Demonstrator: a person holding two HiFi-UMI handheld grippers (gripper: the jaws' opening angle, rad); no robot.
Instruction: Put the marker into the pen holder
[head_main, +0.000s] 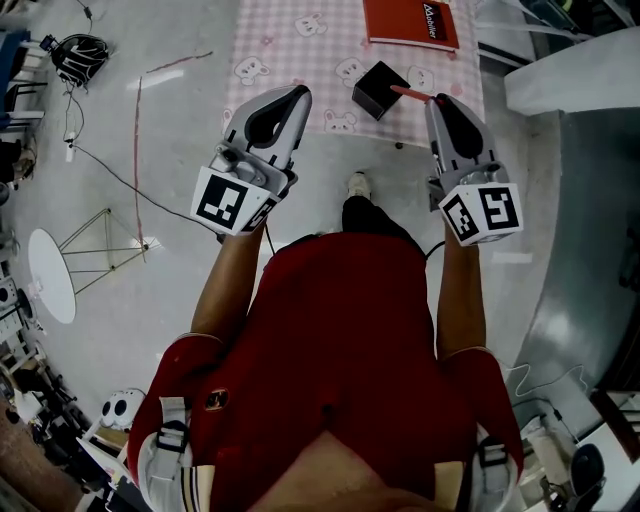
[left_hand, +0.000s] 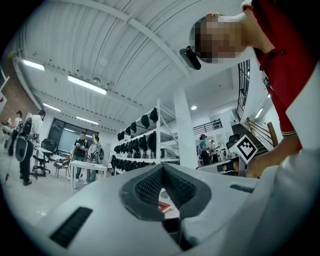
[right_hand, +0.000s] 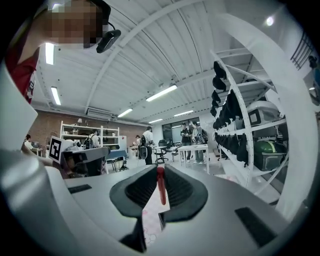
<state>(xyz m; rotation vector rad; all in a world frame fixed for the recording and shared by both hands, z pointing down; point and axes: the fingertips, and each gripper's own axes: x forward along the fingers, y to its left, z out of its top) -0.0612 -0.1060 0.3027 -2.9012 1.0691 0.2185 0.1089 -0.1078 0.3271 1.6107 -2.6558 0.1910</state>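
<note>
Large workshop-like lab hall, white ribbed ceiling (left_hand: 100, 45) with long strip lights (left_hand: 87, 85), open white shelving racks (left_hand: 159, 130) of dark gear, white worktables (right_hand: 192, 148), red brick wall (right_hand: 70, 122)

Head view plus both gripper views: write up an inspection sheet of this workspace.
Surface: table under a pink checked cloth with rabbit prints.
Job's things: black pen holder on the cloth; red marker beside it, not yet inside.
Clutter: red book at the far edge.
Grippers: left tongs shut, empty; right tongs shut on the marker.
Cables: a cable trails across the floor at left.
Surroundings: shelves of dark gear; people at tables.
</note>
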